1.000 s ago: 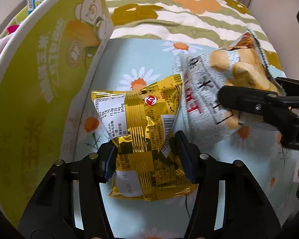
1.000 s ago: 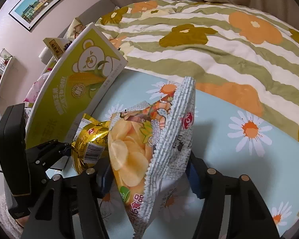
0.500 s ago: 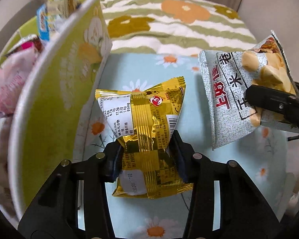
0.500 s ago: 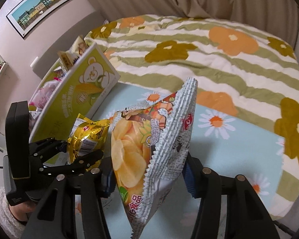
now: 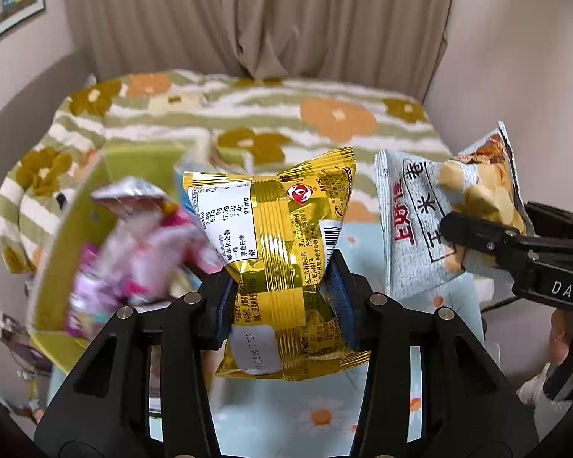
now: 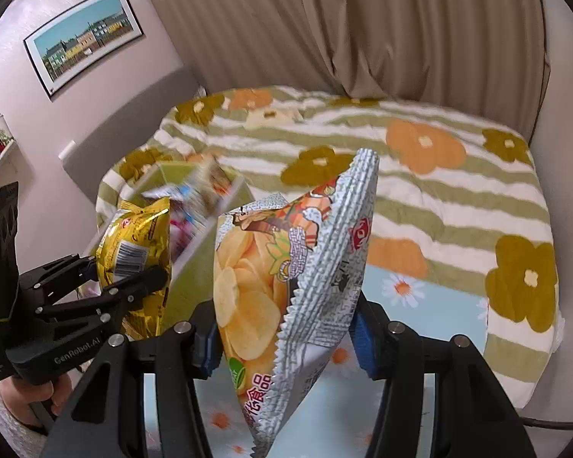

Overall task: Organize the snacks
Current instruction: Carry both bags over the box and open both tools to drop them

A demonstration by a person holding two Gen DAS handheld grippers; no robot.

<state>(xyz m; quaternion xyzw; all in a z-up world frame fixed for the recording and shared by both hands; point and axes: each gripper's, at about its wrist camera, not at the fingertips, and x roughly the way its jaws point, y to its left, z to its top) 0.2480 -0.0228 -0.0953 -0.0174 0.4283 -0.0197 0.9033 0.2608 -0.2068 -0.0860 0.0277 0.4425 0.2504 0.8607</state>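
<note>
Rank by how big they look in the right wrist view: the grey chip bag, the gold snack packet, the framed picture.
1. Grey chip bag, though it sits closest to the camera.
2. Gold snack packet.
3. Framed picture, which hangs far off, so its true size stays unsure.

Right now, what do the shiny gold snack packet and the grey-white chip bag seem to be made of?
The shiny gold snack packet, pinched by the left gripper, looks like metallised plastic film: mirror-like glints and sharp creases. The grey-white chip bag in the right gripper seems a duller printed plastic film with a saw-toothed sealed edge; whether it is foil-lined inside cannot be seen.
</note>
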